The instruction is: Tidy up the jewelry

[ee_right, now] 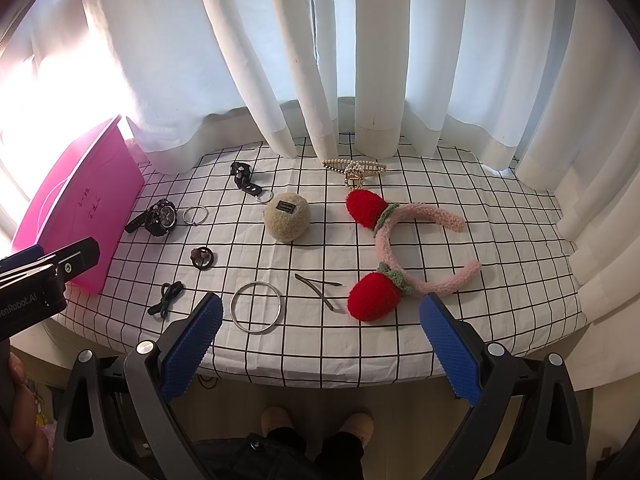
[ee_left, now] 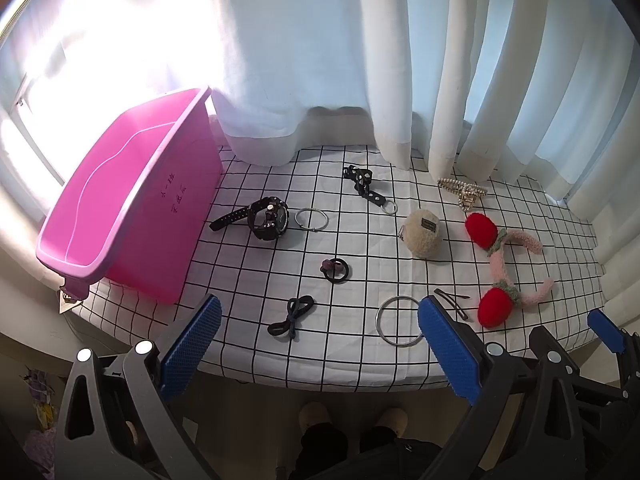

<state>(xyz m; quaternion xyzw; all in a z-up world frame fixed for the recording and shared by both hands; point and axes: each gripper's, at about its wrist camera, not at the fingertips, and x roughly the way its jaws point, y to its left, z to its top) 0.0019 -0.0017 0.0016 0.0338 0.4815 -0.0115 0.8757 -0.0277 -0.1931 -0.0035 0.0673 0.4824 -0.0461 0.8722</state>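
Observation:
Jewelry lies spread on a checked tablecloth [ee_left: 360,360]. There is a black watch [ee_left: 268,218] [ee_right: 160,218], a small silver ring [ee_left: 297,218], a black strap keychain [ee_left: 366,186], a pearl hair claw [ee_left: 464,192], a beige plush ball [ee_left: 423,232] and a pink strawberry headband [ee_left: 498,258] [ee_right: 384,240]. Nearer lie a black hair tie [ee_left: 335,269], a black bow tie [ee_left: 292,316], a silver bangle [ee_left: 378,322] [ee_right: 233,309] and a hairpin [ee_right: 320,290]. My left gripper [ee_left: 320,320] and right gripper [ee_right: 320,316] hover open and empty over the front edge.
A pink plastic bin [ee_left: 132,208] [ee_right: 88,200] stands at the table's left, tilted in view, with its inside hidden. White curtains [ee_right: 320,80] hang along the back and right. The left gripper's body [ee_right: 60,266] shows at the left. Slippered feet [ee_right: 316,420] are below the edge.

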